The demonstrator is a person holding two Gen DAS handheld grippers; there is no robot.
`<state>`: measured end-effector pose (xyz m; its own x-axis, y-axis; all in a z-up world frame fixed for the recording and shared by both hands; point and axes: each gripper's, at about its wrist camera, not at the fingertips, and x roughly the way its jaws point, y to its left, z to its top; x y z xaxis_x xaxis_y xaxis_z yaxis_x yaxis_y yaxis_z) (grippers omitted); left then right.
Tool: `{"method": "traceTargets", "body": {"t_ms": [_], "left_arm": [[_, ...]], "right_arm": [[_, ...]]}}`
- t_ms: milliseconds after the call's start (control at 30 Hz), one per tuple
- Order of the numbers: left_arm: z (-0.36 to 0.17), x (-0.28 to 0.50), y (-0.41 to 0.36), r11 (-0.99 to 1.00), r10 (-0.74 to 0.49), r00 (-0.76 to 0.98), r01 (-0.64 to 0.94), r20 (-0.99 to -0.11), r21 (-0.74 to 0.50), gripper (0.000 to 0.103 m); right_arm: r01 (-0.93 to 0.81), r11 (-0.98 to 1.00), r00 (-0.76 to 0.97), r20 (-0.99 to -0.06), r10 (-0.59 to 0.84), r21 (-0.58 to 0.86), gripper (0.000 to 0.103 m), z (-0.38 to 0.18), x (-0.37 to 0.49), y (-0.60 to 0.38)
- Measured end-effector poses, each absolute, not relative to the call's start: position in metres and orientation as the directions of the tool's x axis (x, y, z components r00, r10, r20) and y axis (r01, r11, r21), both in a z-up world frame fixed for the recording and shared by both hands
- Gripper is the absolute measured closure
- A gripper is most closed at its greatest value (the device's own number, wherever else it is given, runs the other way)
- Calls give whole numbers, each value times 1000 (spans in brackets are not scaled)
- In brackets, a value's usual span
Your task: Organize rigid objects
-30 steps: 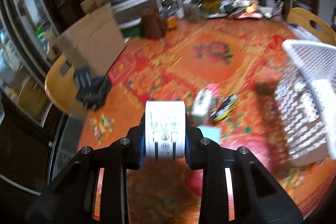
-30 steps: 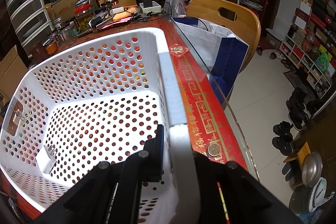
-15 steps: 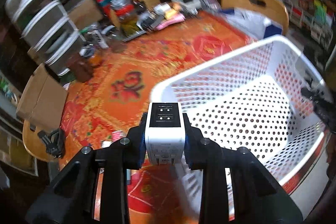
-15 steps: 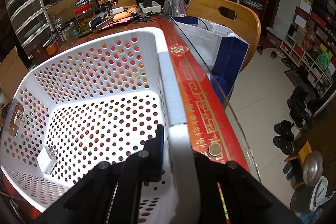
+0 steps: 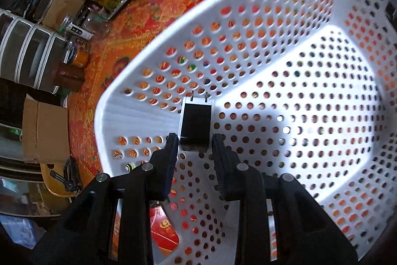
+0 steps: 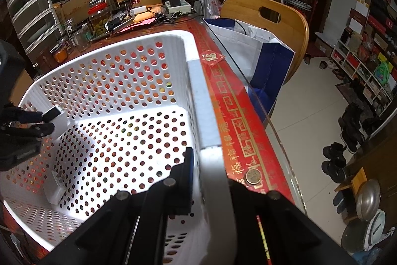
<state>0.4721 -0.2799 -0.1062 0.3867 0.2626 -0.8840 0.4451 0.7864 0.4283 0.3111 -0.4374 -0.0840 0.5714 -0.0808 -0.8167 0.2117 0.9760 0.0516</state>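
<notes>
- Left gripper (image 5: 194, 144) pinching a plug-in charger (image 5: 196, 124) by its two flat sides, prongs pointing away from the jaws. Black face up, white shell at the edges.
- Changed within the last second: charger carried from above the open tablecloth, with the basket off to the side, to inside the white perforated basket (image 5: 248, 24) — now hanging over the near-left corner, not yet resting on the floor.
- Meaning for the task: transport looks finished; release into the basket judged the remaining step for this item.
- Right gripper (image 6: 209, 180) pressed together on the basket's rim band, same grip and pose throughout — steadying the basket at the table edge.
- Second white adapter (image 6: 53, 186) already lying on the basket floor, low in the left corner.
- Materials: charger hard, glossy, boxy with rounded edges, two thin metal blades. Basket thin moulded plastic, round holes in rows, smooth solid rim.
- Tablecloth (image 5: 153, 16) red-orange, printed, under a clear glossy cover.
</notes>
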Motion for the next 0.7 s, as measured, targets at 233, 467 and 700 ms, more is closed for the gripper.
{"method": "traceTargets", "body": {"t_ms": [233, 467, 700], "left_arm": [[-116, 480, -272, 779, 277, 390, 444, -878, 443, 77], [-108, 466, -281, 744, 270, 452, 462, -850, 482, 42], [-40, 421, -253, 780, 144, 638, 397, -756, 483, 13]], "right_arm": [[210, 976, 575, -815, -74, 59, 98, -84, 311, -439], [211, 976, 574, -815, -75, 59, 98, -84, 311, -440], [210, 976, 573, -816, -72, 61, 98, -85, 312, -441]]}}
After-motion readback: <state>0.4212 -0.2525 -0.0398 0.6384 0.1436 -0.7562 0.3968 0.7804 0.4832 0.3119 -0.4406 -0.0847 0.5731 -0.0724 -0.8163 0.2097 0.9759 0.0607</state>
